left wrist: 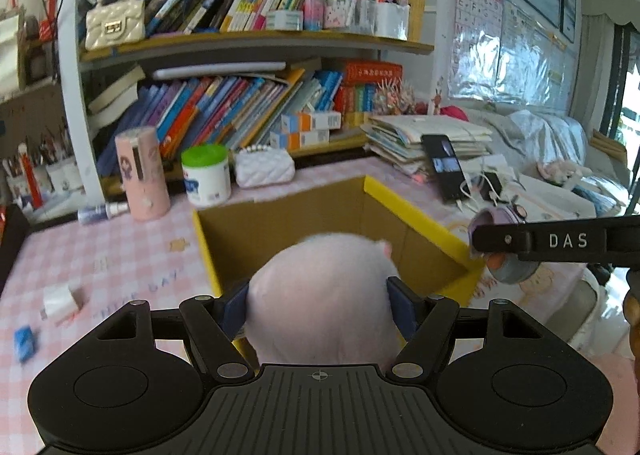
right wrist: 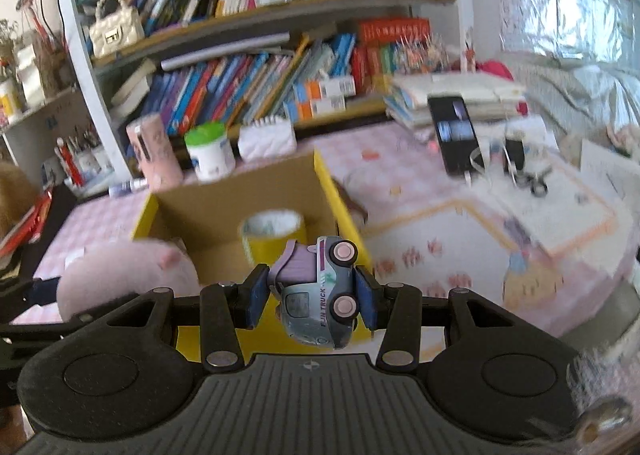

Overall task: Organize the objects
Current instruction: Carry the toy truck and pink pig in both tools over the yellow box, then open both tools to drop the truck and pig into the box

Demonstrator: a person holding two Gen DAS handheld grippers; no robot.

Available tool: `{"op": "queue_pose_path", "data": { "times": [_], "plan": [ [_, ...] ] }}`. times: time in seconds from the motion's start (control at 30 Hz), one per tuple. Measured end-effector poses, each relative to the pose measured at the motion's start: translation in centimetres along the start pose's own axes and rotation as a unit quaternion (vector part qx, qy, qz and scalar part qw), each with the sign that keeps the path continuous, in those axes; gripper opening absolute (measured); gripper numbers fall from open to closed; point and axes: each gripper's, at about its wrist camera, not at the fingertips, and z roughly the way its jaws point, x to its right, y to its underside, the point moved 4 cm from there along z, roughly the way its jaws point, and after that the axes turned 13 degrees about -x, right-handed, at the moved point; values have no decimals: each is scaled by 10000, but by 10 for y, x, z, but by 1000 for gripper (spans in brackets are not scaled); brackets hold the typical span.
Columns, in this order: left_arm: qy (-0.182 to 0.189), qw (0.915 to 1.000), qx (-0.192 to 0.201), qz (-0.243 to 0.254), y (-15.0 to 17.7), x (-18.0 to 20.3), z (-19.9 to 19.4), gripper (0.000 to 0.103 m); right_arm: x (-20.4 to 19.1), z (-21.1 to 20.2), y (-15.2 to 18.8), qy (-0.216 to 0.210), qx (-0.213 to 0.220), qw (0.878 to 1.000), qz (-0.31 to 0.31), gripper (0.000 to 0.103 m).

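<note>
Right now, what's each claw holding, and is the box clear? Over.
Left gripper shut on plush. Right gripper shut on toy truck. Box ahead, open, tape roll inside. Nothing in the way.

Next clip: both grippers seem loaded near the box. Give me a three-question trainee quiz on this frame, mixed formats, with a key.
1. Multiple choice: what does the left gripper hold? A) green-lidded white jar B) round pale pink plush toy C) black phone

2. True or false: the open yellow-edged cardboard box is empty.

3. Short answer: what is the right gripper shut on, and how does it sit?

Key
1. B.
2. False: a roll of yellow tape sits inside.
3. A small grey and purple toy truck, tipped on its side with its pink wheels facing right in the right wrist view.
</note>
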Motion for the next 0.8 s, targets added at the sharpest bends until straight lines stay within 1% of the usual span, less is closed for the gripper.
{"op": "queue_pose_path", "data": {
  "times": [0.07,0.13,0.27,0.43,0.57,0.6,0.63,0.77,0.8],
  "plan": [
    [-81,10000,13,12,-9,1,8,70,3,3,-13,-76,99,9999,-76,42],
    [-199,9997,-127,-16,-15,0,22,69,4,10,-26,-147,171,9995,-202,42],
    [-395,9982,-448,-83,-18,0,47,69,2,31,-41,-285,48,9985,-462,42],
    [-591,9957,-702,-109,-15,0,68,69,-6,59,-45,-442,-202,9958,-781,42],
    [-631,9955,-705,-48,-17,0,76,70,-11,79,-46,-507,-403,9932,-970,43],
    [-626,9955,-709,-21,-18,1,78,71,-12,84,-46,-527,-455,9924,-1012,43],
    [-638,9954,-715,28,-19,2,80,74,-13,89,-47,-544,-512,9915,-1061,43],
    [-730,9939,-771,283,-17,10,85,77,-20,107,-45,-556,-728,9866,-1349,43],
    [-764,9934,-781,354,-15,11,86,79,-21,111,-45,-551,-783,9851,-1426,43]
  ]
}}
